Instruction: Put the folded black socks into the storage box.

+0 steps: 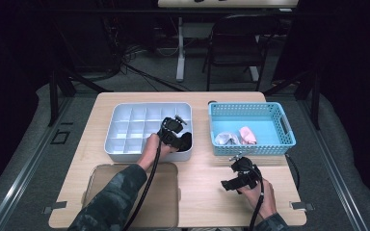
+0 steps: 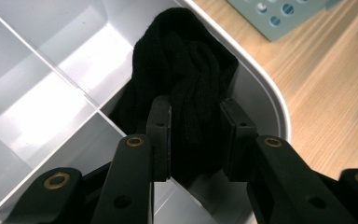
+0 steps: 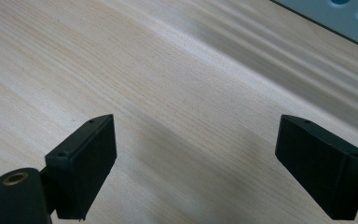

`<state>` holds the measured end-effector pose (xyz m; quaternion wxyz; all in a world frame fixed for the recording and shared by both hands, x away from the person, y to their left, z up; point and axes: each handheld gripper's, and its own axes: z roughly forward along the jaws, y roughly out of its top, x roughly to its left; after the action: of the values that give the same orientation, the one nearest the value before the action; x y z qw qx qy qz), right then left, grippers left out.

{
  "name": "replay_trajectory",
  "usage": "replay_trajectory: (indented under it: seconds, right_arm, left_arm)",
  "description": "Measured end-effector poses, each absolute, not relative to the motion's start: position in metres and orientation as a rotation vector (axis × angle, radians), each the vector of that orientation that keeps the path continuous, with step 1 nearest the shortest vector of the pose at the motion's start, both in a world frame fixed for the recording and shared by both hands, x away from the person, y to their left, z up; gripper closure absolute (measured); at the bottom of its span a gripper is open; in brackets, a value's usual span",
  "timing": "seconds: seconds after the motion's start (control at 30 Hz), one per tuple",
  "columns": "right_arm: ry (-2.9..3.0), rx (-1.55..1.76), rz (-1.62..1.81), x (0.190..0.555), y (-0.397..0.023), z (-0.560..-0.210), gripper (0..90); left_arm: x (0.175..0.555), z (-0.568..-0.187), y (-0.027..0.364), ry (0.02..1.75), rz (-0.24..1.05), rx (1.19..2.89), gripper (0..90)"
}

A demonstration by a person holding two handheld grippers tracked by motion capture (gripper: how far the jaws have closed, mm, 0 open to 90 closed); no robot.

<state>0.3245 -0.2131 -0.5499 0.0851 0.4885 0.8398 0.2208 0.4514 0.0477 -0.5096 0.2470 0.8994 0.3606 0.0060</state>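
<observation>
A black sock (image 2: 186,74) sits bunched in the near right corner compartment of the white divided tray (image 1: 149,104). My left gripper (image 2: 196,135) reaches down into that compartment, and its pads (image 2: 161,133) press on the sock from both sides. From above, the left gripper (image 1: 179,138) is at the tray's front right corner with the black sock (image 1: 186,141) under it. Over bare wood in front of the blue basket, my right gripper (image 1: 229,184) is held with its jaws wide apart. Nothing lies between the right gripper (image 3: 196,149) pads.
The blue basket (image 1: 250,106) at the right holds a white bundle (image 1: 226,138) and a pink bundle (image 1: 247,134). A clear flat lid (image 1: 130,192) lies at the table's front left. The tray rim (image 2: 270,93) curves close beside the sock. The other compartments look empty.
</observation>
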Motion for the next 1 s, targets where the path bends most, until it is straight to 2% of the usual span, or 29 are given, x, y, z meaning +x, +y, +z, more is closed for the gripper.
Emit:
replay_trajectory:
  seconds: [0.2, 0.23, 0.27, 0.5, 0.53, 0.57, 0.67, 0.83, 0.87, 1.0]
  right_arm:
    - [2.481, 1.472, 0.686, 0.323, -0.212, -0.551, 11.7]
    - [2.479, 1.471, 0.678, 0.324, -0.212, -0.551, 11.6]
    - [2.479, 1.471, 0.678, 0.324, -0.212, -0.551, 11.6]
    - [2.507, 1.453, 0.650, 0.325, -0.215, -0.550, 11.6]
    - [2.507, 1.453, 0.650, 0.325, -0.215, -0.550, 11.6]
    - [2.507, 1.458, 0.659, 0.325, -0.215, -0.549, 11.6]
    - [2.503, 1.460, 0.659, 0.325, -0.215, -0.549, 11.6]
    - [2.502, 1.462, 0.662, 0.325, -0.214, -0.550, 11.6]
    - [2.502, 1.462, 0.662, 0.325, -0.214, -0.550, 11.6]
    - [2.501, 1.462, 0.663, 0.325, -0.214, -0.550, 11.7]
  left_arm:
    - [0.454, -0.511, 0.047, 0.979, -0.001, 2.453, 69.7]
    - [0.451, -0.500, 0.052, 0.975, 0.015, 2.405, 69.3]
    - [0.451, -0.500, 0.052, 0.975, 0.015, 2.405, 55.4]
    - [0.451, -0.500, 0.052, 0.975, 0.015, 2.405, 55.4]
    - [0.449, -0.490, 0.056, 0.974, 0.060, 2.379, 55.4]
    - [0.449, -0.487, 0.058, 0.977, 0.064, 2.366, 46.3]
    - [0.449, -0.478, 0.066, 0.981, 0.081, 2.321, 42.7]
    - [0.454, -0.477, 0.071, 0.996, 0.050, 2.317, 40.7]
    - [0.454, -0.477, 0.071, 0.996, 0.050, 2.317, 46.1]
    - [0.454, -0.477, 0.071, 0.996, 0.050, 2.317, 46.1]
